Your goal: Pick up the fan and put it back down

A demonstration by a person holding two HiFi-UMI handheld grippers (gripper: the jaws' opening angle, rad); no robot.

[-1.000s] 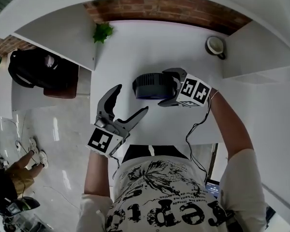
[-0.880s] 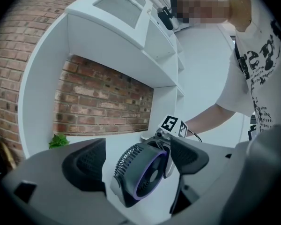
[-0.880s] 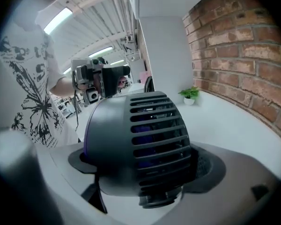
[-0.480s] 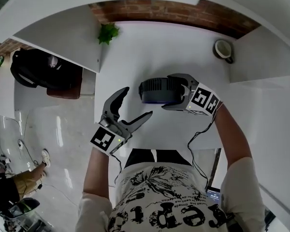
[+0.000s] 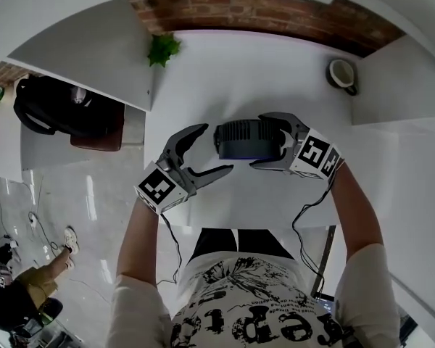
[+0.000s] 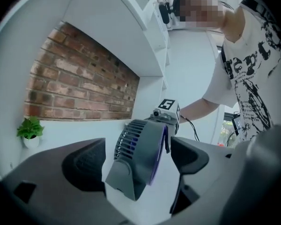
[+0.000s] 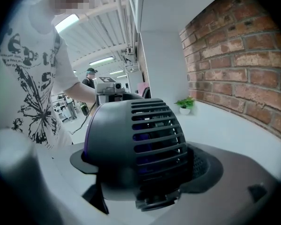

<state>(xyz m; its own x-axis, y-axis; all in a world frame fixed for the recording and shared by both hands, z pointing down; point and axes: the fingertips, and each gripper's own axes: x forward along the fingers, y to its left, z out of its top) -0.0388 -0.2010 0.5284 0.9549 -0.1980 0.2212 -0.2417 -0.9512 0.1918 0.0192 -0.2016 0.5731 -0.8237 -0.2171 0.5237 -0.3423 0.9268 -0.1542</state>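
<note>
A dark grey fan (image 5: pixel 246 138) with a slatted grille and a purple rim stands upright mid-table. My right gripper (image 5: pixel 259 141) reaches in from the right, one finger on the far side of the fan and one on the near side, shut on its body. In the right gripper view the fan (image 7: pixel 136 139) fills the space between both pads. My left gripper (image 5: pixel 216 148) is open at the fan's left edge, its fingers apart from the fan. The left gripper view has the fan (image 6: pixel 138 153) just ahead between the open jaws.
On the white table (image 5: pixel 203 85), a small potted plant (image 5: pixel 163 48) stands at the back left and a cup (image 5: pixel 341 73) at the back right. A brick wall (image 5: pixel 275 13) runs behind. A black bag (image 5: pixel 58 107) lies left of the table.
My left gripper has come down and swung in toward the fan's left side. The right gripper stays around the fan, its fingers drawn in a little closer.
</note>
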